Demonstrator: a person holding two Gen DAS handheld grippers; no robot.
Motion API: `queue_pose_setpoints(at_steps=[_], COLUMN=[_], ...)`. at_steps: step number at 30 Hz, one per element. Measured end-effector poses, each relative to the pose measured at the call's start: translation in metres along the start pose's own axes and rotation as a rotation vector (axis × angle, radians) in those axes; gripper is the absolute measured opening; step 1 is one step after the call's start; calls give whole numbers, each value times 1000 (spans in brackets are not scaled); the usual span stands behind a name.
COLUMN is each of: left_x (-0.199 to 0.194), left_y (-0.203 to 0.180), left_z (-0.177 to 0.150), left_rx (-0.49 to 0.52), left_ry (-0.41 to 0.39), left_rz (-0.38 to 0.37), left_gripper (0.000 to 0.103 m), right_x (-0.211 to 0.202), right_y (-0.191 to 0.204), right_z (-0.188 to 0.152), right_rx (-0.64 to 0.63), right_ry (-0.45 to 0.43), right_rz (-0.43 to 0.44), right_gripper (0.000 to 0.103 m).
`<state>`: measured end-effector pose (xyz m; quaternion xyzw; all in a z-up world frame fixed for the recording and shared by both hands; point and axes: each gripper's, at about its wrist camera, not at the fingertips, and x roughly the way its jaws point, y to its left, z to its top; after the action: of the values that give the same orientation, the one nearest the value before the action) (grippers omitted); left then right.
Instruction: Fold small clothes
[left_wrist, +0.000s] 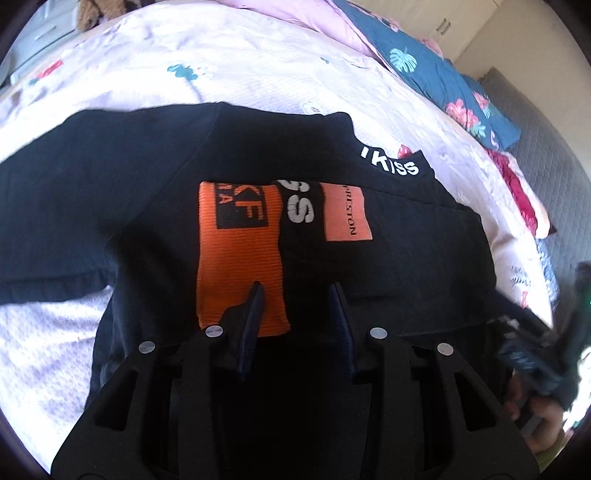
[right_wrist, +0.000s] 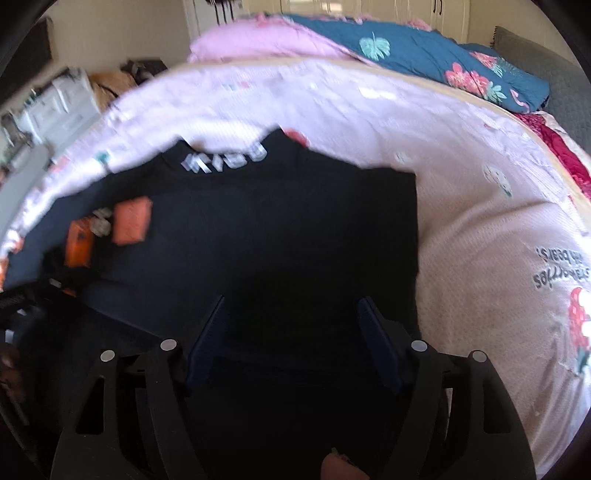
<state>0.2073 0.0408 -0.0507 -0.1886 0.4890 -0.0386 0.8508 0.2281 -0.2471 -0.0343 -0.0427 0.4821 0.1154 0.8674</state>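
A black sweatshirt (left_wrist: 122, 206) with white lettering at its collar lies partly folded on the pale pink bedsheet (left_wrist: 184, 77). An orange ribbed cuff (left_wrist: 240, 266) and an orange patch (left_wrist: 347, 212) lie on its middle. My left gripper (left_wrist: 297, 291) is open and empty, just above the cuff's near end. The other gripper shows blurred at the right edge (left_wrist: 532, 365). In the right wrist view the black sweatshirt (right_wrist: 295, 229) fills the centre, with its right side folded to a straight edge. My right gripper (right_wrist: 291, 306) is open and empty over its near part.
A pink pillow (right_wrist: 255, 44) and a dark blue floral quilt (right_wrist: 424, 55) lie at the far end of the bed. A red garment (right_wrist: 565, 147) lies at the right edge. A grey padded headboard (left_wrist: 546, 140) stands to the right. Cluttered furniture (right_wrist: 55, 107) stands at the left.
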Motion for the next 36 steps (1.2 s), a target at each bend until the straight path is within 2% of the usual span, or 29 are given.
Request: queue_pose_setpoints(at_steps=[3, 5, 7, 11, 17, 19, 22, 29, 36], left_x=[-7, -12, -19, -28, -41, -46, -53, -71, -86], left_y=[3, 0, 2, 5, 5, 9, 15, 29, 48], left_z=[0, 0, 0, 0, -3, -4, -4, -3, 1], left_rx=[-5, 1, 4, -6, 14, 1, -20, -55, -103], left_ry=[-10, -27, -45, -65, -100, -114, -129, -164, -195], left_rz=[0, 13, 31, 37, 85, 98, 121, 123, 171], left_gripper=[28, 28, 35, 42, 66, 82, 91, 93, 94], right_x=[9, 5, 3, -1, -23, -27, -35, -51, -66], right_y=[1, 2, 2, 2, 8, 10, 14, 25, 46], right_z=[-3, -2, -2, -1, 3, 5, 6, 8, 7], right_rx=[-11, -2, 15, 31, 32, 34, 30, 17, 1], right_ry=[23, 10, 3, -14, -102, -125, -162, -247, -306], right_rz=[-17, 3, 40, 63, 99, 117, 127, 130, 160], right_gripper=[71, 76, 78, 85, 96, 97, 97, 98, 98])
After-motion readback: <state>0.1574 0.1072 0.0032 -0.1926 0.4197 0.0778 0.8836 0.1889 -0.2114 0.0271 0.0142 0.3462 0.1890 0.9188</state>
